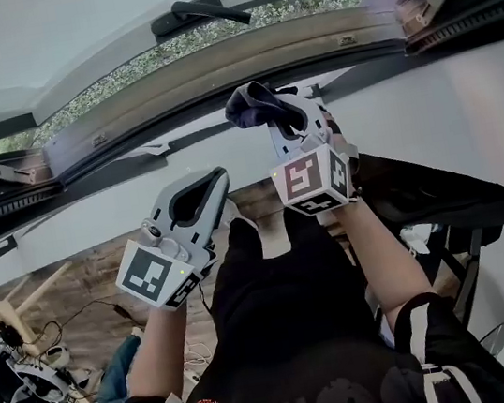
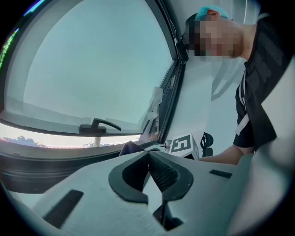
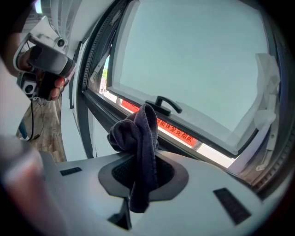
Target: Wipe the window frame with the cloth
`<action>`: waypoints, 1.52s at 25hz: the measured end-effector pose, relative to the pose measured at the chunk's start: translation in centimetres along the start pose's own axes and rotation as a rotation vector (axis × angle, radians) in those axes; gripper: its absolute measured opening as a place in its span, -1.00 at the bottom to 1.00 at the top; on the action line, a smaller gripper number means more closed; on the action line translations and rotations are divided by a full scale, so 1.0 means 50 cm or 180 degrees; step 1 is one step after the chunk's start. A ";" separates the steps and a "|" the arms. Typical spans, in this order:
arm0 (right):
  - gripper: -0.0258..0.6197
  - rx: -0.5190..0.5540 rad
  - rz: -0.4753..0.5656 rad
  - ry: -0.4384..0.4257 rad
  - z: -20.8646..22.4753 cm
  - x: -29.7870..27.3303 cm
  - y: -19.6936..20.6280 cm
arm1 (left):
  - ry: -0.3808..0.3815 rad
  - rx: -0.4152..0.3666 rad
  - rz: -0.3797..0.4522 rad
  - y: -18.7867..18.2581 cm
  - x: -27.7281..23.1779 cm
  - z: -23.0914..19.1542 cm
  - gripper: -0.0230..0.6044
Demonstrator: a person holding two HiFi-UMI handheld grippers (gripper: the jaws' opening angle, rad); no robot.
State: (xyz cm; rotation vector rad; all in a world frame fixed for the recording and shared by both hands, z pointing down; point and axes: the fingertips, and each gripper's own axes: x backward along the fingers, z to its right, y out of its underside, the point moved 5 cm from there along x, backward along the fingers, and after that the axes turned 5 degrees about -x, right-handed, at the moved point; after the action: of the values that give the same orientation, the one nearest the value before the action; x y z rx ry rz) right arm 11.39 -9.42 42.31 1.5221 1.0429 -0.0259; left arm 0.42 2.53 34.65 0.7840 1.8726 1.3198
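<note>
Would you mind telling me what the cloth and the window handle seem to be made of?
The cloth looks like soft dark microfibre or terry: matte, fuzzy, draping limply. The window handle appears matte black, painted metal or plastic; I cannot tell which.

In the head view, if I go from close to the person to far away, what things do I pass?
left gripper → cloth, held in the right gripper → window frame → handle
</note>
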 end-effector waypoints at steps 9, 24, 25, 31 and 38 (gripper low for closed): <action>-0.79 -0.0123 -0.0067 0.0196 0.085 0.031 0.048 | 0.0135 -0.0038 -0.0018 -0.011 -0.066 0.030 -0.86; -0.79 -0.0354 -0.0165 0.0519 0.220 0.078 0.122 | 0.0325 -0.0078 -0.0077 -0.025 -0.164 0.073 -0.86; -0.79 -0.0369 -0.0171 0.0545 0.230 0.081 0.127 | 0.0341 -0.0081 -0.0079 -0.026 -0.172 0.076 -0.86; -0.79 -0.0440 -0.0211 0.0682 0.282 0.098 0.155 | 0.0428 -0.0092 -0.0089 -0.033 -0.215 0.088 -0.86; -0.79 -0.0512 -0.0252 0.0841 0.339 0.116 0.185 | 0.0511 -0.0118 -0.0118 -0.040 -0.258 0.099 -0.86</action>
State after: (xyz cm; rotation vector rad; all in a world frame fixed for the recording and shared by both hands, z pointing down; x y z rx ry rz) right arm 29.42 -18.44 41.74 1.3615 1.2834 0.2044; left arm 11.67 -5.74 34.21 0.6374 1.9713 1.4263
